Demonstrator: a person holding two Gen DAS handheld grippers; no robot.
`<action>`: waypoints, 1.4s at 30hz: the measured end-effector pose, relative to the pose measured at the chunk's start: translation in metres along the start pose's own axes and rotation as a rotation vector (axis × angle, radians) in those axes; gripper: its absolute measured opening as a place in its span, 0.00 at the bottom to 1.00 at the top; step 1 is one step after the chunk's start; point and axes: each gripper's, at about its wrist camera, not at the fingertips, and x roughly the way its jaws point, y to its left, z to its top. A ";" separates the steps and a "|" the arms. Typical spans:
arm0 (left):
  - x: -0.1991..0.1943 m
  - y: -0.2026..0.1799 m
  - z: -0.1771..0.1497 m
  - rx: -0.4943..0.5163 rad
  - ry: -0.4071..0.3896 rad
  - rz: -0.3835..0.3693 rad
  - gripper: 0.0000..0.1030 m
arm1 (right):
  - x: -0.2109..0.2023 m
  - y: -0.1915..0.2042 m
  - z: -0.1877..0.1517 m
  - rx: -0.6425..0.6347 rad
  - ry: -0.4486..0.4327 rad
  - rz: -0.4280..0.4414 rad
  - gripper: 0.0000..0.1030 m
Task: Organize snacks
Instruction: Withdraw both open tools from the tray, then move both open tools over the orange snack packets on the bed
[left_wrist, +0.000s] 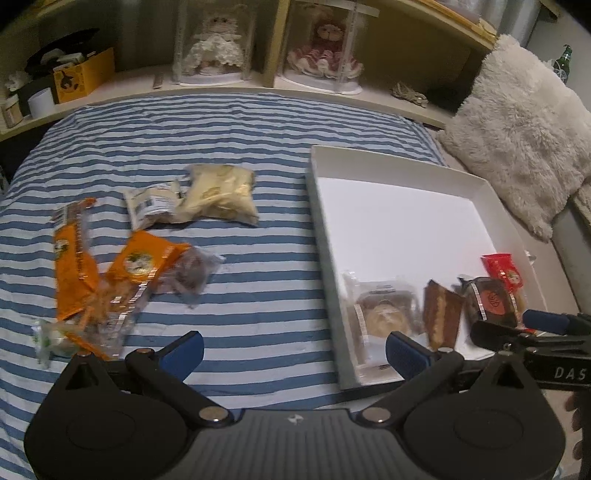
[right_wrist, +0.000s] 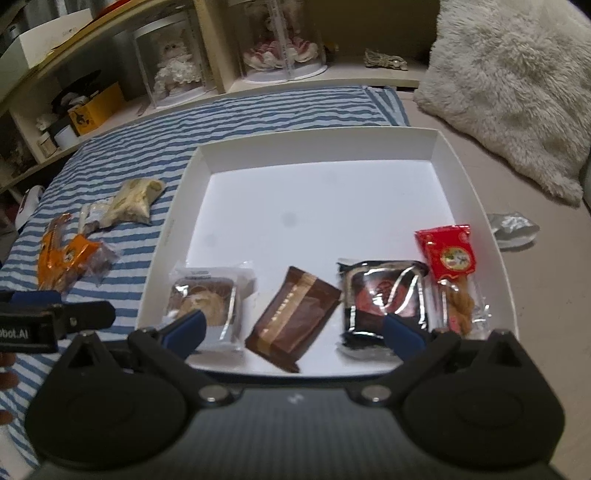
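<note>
A white box (right_wrist: 439, 147) (left_wrist: 369, 155) lies on the striped bed. Along its near side sit a clear-wrapped cake (right_wrist: 207, 295) (left_wrist: 380, 314), a brown packet (right_wrist: 295, 314) (left_wrist: 441, 314), a black-wrapped pastry (right_wrist: 380, 291) (left_wrist: 491, 299) and a red-topped twist snack (right_wrist: 448, 258) (left_wrist: 502, 271). Loose on the bedspread lie orange packets (left_wrist: 74, 269) (right_wrist: 62, 258), a dark clear-wrapped snack (left_wrist: 192, 273), a small white packet (left_wrist: 151, 203) and a pale yellow bag (left_wrist: 218, 195) (right_wrist: 136, 199). My left gripper (left_wrist: 295, 354) hovers open over the bedspread beside the box's left wall. My right gripper (right_wrist: 295, 332) is open above the brown packet, holding nothing.
A fluffy white cushion (left_wrist: 517, 129) (right_wrist: 517, 92) lies right of the box. Shelves behind the bed hold dolls in clear cases (left_wrist: 218, 44) and a yellow box (left_wrist: 83, 74). A crumpled silver wrapper (right_wrist: 511, 227) lies outside the box's right wall.
</note>
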 end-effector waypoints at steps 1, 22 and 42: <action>-0.001 0.004 0.000 0.000 0.000 0.006 1.00 | 0.000 0.003 0.000 -0.001 -0.001 0.004 0.99; -0.034 0.120 -0.015 -0.105 -0.029 0.101 1.00 | 0.012 0.079 -0.001 -0.066 -0.069 0.024 0.99; -0.020 0.224 -0.013 -0.449 -0.134 0.145 1.00 | 0.043 0.178 -0.014 -0.192 -0.179 0.226 1.00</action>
